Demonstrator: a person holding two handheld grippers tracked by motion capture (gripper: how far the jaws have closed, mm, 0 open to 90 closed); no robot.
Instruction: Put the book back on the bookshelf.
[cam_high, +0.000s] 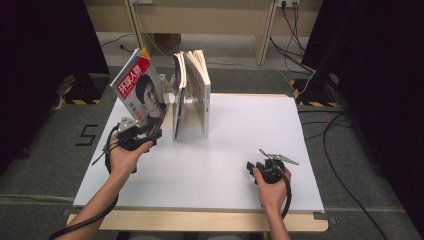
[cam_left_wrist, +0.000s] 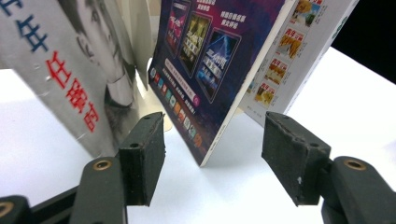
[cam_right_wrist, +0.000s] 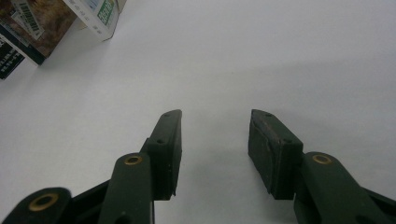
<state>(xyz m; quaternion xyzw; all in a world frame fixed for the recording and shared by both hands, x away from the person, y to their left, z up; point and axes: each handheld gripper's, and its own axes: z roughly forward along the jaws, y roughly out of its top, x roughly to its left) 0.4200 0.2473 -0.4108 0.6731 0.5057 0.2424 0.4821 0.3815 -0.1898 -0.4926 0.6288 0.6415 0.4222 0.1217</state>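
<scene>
The magazine with the red title band (cam_high: 140, 92) is the thing nearest your left claw (cam_high: 150, 134): it stands on its lower edge at the far left of the white desk (cam_high: 225, 165), tilted so that its top leans out to the left, away from the other books. In the left gripper view that same cover (cam_left_wrist: 70, 88) fills the upper left, its bottom edge resting on the desk just beyond the left jaw. Your left claw (cam_left_wrist: 212, 161) is wide open with nothing between the pads; whether the left jaw touches the cover you cannot tell from here. Just to the right of the magazine stands the dark purple-covered book (cam_left_wrist: 210, 65), upright and slightly tilted, its lower corner reaching down between your open jaws without touching either one. Behind it stands the thicker white-covered book (cam_high: 200, 95), pages fanned at the top, close beside the purple one. Your right claw (cam_high: 260, 167) sits well apart from the books, near the front right of the desk; in the right gripper view it (cam_right_wrist: 215, 149) hangs open over bare white surface, gripping nothing.
</scene>
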